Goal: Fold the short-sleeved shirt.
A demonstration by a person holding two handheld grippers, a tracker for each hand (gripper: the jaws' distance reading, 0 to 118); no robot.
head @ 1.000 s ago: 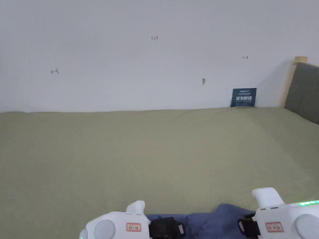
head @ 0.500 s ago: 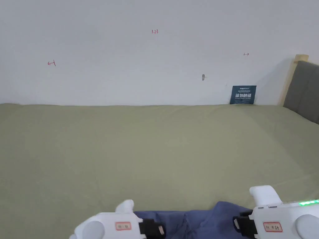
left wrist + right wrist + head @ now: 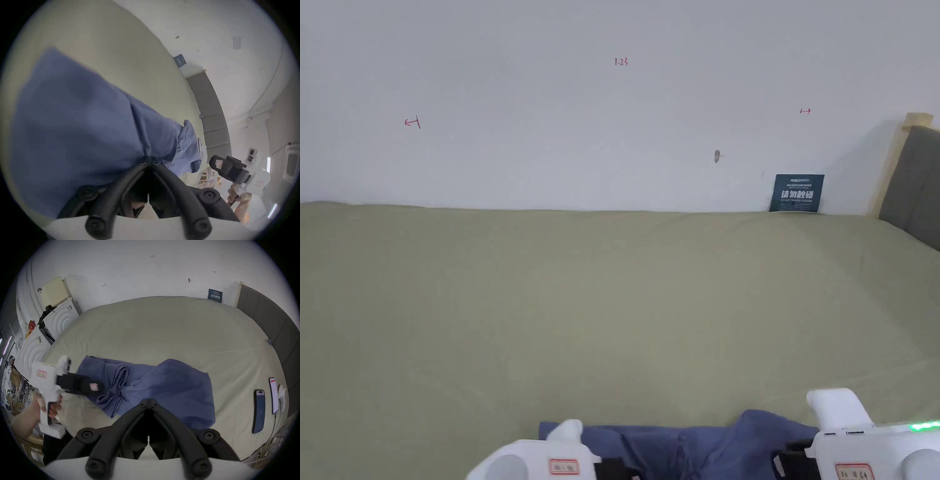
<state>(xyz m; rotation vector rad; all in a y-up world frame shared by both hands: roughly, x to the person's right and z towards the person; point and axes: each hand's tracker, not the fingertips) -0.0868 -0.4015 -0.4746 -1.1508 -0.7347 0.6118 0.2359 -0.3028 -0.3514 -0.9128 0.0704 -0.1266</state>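
Note:
A blue short-sleeved shirt (image 3: pixel 700 444) lies bunched along the near edge of an olive bed sheet (image 3: pixel 612 300). In the left gripper view my left gripper (image 3: pixel 148 160) is shut on a gathered fold of the shirt (image 3: pixel 81 129), and the cloth spreads away from the tips. In the right gripper view my right gripper (image 3: pixel 148 400) is shut on the near hem of the shirt (image 3: pixel 170 382). A rolled sleeve lies toward the left gripper (image 3: pixel 78 384), which a hand holds. Both white gripper bodies (image 3: pixel 550 462) (image 3: pixel 862 437) sit at the bottom of the head view.
Two phones (image 3: pixel 259 410) (image 3: pixel 273 395) and a small white object (image 3: pixel 281 395) lie on the bed to the right of the shirt. A grey headboard (image 3: pixel 915 181) closes the right side. White appliances (image 3: pixel 60 318) stand to the left, and a blue sign (image 3: pixel 797 194) leans on the wall.
The shirt's left edge has been drawn further left, so the cloth lies wider between the grippers. Both grippers sit slightly lower in the head view, and the camera has shifted a little.

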